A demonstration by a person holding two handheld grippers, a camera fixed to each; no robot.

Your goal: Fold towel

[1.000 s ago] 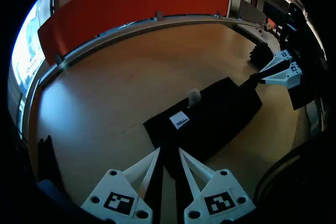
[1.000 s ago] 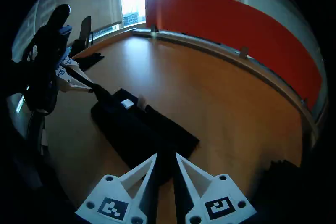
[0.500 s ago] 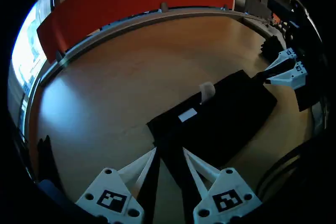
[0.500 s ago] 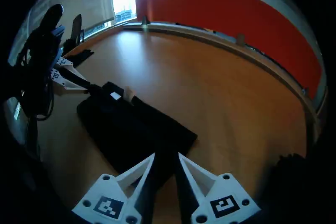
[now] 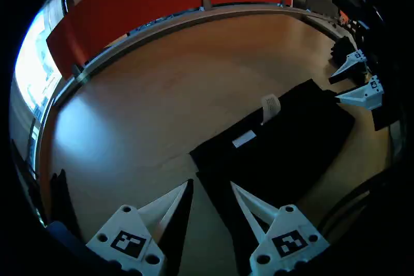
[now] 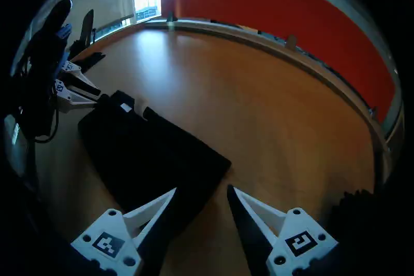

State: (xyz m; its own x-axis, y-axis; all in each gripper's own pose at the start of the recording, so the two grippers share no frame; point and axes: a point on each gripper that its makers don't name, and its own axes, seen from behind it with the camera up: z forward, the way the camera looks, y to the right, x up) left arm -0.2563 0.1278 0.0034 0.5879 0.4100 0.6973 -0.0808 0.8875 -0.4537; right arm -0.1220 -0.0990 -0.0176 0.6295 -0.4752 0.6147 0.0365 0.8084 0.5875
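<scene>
the left gripper (image 5: pixel 209 183) and right gripper (image 6: pixel 202 188) are held wide open, empty, by the black towel (image 5: pixel 290 136) laid on a wooden table (image 5: pixel 155 95).

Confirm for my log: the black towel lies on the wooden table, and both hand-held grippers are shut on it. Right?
Wrong on the grip. The towel lies on the table, but the left hand-held gripper, in the left gripper view, and the right hand-held gripper, in the right gripper view, are both open, fingers spread.
</scene>
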